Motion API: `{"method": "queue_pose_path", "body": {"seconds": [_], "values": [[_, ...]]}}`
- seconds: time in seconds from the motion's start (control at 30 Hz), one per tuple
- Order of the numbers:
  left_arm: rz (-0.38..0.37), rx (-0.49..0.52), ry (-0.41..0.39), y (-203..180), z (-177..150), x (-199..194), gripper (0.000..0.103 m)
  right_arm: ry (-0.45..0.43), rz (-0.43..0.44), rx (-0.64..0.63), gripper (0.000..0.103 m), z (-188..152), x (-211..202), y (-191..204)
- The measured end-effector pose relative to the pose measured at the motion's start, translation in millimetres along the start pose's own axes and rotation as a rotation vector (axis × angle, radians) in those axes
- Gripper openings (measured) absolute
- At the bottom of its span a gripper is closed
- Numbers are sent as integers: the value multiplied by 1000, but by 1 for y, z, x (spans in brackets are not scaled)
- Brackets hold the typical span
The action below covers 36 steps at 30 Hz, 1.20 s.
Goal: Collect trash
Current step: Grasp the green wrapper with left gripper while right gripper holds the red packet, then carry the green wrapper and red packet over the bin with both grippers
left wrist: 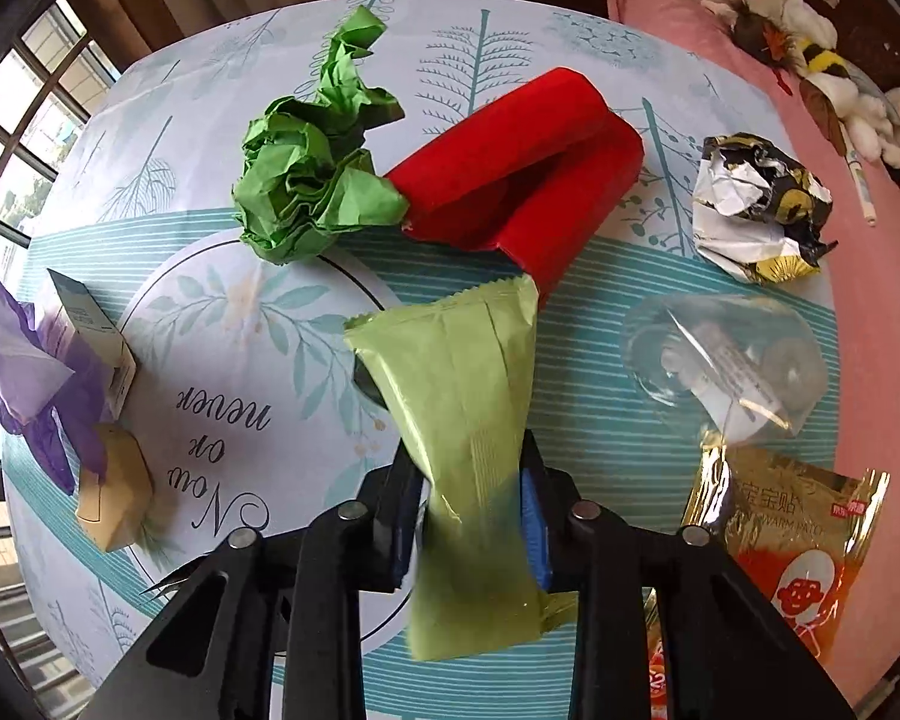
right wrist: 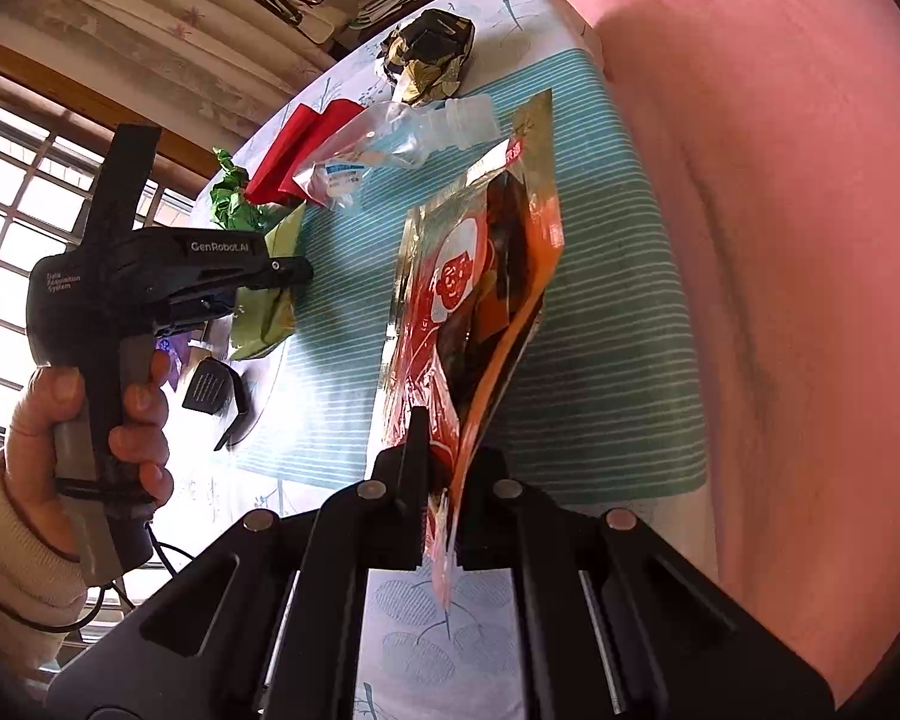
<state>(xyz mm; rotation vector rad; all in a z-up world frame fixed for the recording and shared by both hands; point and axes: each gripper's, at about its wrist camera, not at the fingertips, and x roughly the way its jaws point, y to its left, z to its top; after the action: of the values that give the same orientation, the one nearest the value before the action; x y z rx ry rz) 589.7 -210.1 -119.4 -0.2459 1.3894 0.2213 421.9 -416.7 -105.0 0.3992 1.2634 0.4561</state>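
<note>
Left claw point(left wrist: 471, 516) clamped on green wrapper point(left wrist: 456, 396) near lower end; right claw point(right wrist: 447, 498) clamped on orange foil pouch point(right wrist: 480, 300) edge. Both likely light, floppy, slick; pinching flat seams looks safest.

Left hand-held gripper point(left wrist: 473, 516) clamped on light green wrapper point(left wrist: 462, 420), lifted over the table point(left wrist: 222, 324). Far: crumpled green paper point(left wrist: 312, 180), touching red folded paper point(left wrist: 522, 168). Right: foil ball point(left wrist: 756, 204), clear plastic bag point(left wrist: 726, 360), orange-gold pouch point(left wrist: 792, 546). Left: purple bag point(left wrist: 36, 360).
</note>
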Motion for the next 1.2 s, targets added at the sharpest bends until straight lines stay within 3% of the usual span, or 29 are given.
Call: {"method": "queue_pose_path", "body": {"seconds": [0.2,0.47,0.63,0.9,1.2], "values": [[-67,108,-4,5,-36,-18,12,-21,-19,-2,3,-22,-5,19],[-124,336,-97,32,-117,-82,12,-83,-59,6,0,-82,-22,70],[-149,467,-161,88,-184,-123,13,-138,-78,-13,0,-140,-34,124],[-204,578,-215,227,-268,-147,13,-201,-127,-16,0,-250,-39,219],[-243,622,-170,308,-339,-153,13,-177,-185,37,0,-357,-48,267]]}}
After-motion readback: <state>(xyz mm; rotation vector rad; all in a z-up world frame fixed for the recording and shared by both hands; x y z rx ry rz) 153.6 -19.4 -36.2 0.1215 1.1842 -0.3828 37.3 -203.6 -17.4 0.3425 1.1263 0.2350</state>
